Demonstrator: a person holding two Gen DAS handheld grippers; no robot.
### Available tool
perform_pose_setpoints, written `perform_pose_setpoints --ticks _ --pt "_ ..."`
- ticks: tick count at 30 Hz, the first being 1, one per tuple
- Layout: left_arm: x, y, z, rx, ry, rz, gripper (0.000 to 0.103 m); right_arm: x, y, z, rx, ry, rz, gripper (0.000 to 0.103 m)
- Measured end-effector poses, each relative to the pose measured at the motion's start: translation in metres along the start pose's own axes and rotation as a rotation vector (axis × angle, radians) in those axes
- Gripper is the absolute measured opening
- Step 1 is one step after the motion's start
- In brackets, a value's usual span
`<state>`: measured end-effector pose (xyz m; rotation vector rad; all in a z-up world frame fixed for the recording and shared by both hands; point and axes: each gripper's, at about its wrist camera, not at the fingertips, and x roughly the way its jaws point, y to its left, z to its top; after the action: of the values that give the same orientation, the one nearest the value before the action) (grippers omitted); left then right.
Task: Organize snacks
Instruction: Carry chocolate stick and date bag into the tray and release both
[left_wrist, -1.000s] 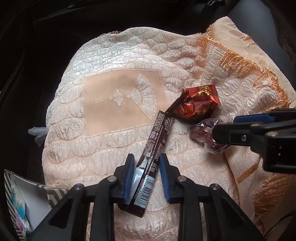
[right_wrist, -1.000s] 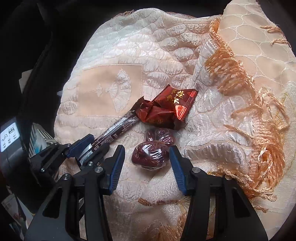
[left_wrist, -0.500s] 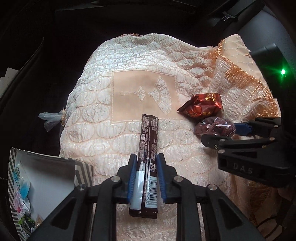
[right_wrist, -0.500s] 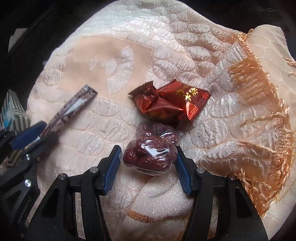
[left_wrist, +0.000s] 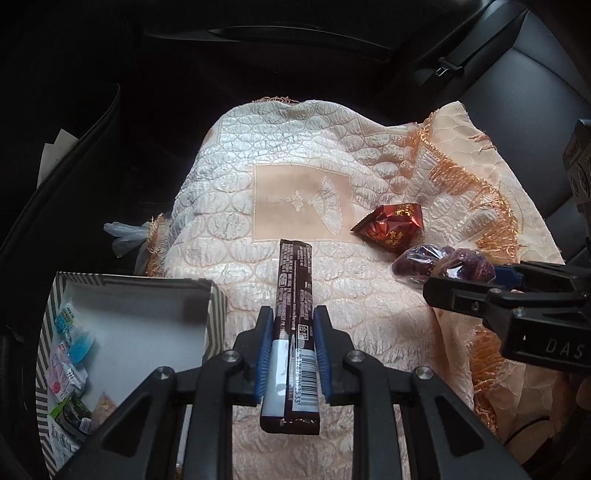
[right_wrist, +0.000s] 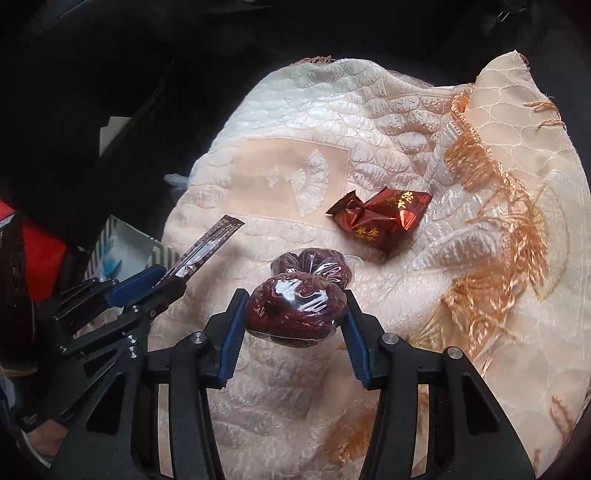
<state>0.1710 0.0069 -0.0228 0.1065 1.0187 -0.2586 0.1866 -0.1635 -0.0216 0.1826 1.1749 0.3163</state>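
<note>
Left wrist view: steeply down, close over the cream quilted cloth (left_wrist: 295, 147), box (left_wrist: 140, 317) at lower left.
Right wrist view: steeply down, close, from the right.
Shared: cloth, red wrapper (left_wrist: 391, 227) (right_wrist: 384, 218).

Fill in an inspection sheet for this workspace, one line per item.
Surface: quilted cream cloth with orange fringe, draped over a dark seat.
Job's things: brown stick packet, bagged red dates, red foil candy lying on the cloth, striped box with small sweets inside.
Clutter: clear plastic scrap at the cloth's edge.
Grippers: left hand-held gripper shut on the stick packet; right hand-held gripper shut on the dates.
Cables: nothing seen.
Surroundings: black car seat, seat-belt buckle.
</note>
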Motion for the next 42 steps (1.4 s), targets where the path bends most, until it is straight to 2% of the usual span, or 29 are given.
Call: perform_pose_setpoints --ticks 13,32,42 --pt "-0.059 0.024 -0.025 -0.034 -0.073 0.048 0.024 -0.016 0.053 -0.036 -0.036 -0.014 0.056 0.049" --pt "-0.111 0.075 -0.057 -0.115 -0.142 0.140 0.024 -0.026 0.140 -0.042 -0.177 -0.025 0.100 0.049" --pt "-0.114 0.113 -0.076 -0.188 -0.133 0.184 0.024 -0.011 0.182 -0.041 -0.254 -0.001 0.104 0.049"
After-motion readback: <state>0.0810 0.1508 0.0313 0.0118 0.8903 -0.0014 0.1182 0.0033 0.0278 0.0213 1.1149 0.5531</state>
